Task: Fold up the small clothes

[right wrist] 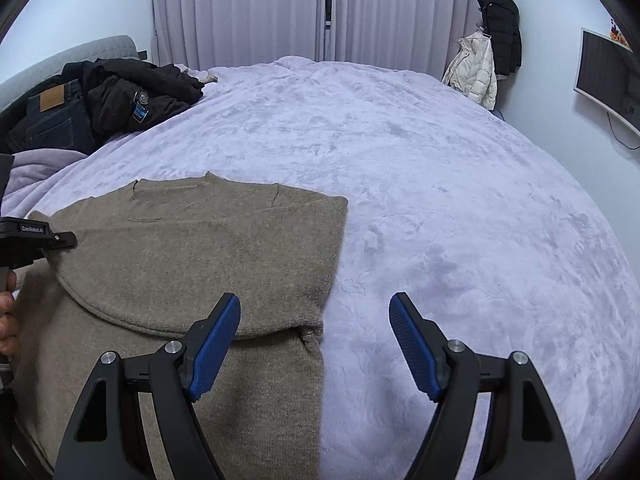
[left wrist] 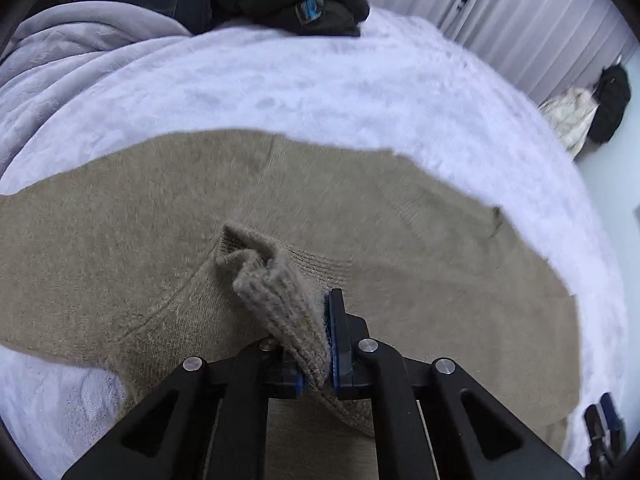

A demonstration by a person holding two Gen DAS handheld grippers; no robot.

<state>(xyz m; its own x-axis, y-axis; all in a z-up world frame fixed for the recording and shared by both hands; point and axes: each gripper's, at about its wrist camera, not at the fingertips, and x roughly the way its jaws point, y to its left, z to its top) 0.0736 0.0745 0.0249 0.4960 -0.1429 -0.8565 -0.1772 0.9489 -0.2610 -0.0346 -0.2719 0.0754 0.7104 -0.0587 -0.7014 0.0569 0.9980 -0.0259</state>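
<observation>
A beige knit sweater (left wrist: pixel 360 240) lies flat on a lilac fleece bed cover (left wrist: pixel 280 88). My left gripper (left wrist: pixel 320 340) is shut on a ribbed cuff of the sweater (left wrist: pixel 276 288) and holds it lifted over the body of the garment. In the right wrist view the sweater (right wrist: pixel 200 248) lies at the lower left, with one side folded over. My right gripper (right wrist: pixel 316 340) is open and empty, just above the sweater's right edge and the cover (right wrist: pixel 440 200). The left gripper's body (right wrist: pixel 36 240) shows at the left edge there.
Dark jeans (right wrist: pixel 52 120) and a black jacket (right wrist: pixel 140 92) are piled at the bed's far left corner. Curtains (right wrist: pixel 280 12) hang behind the bed. Coats (right wrist: pixel 488 56) hang at the right wall, near a monitor (right wrist: pixel 608 76).
</observation>
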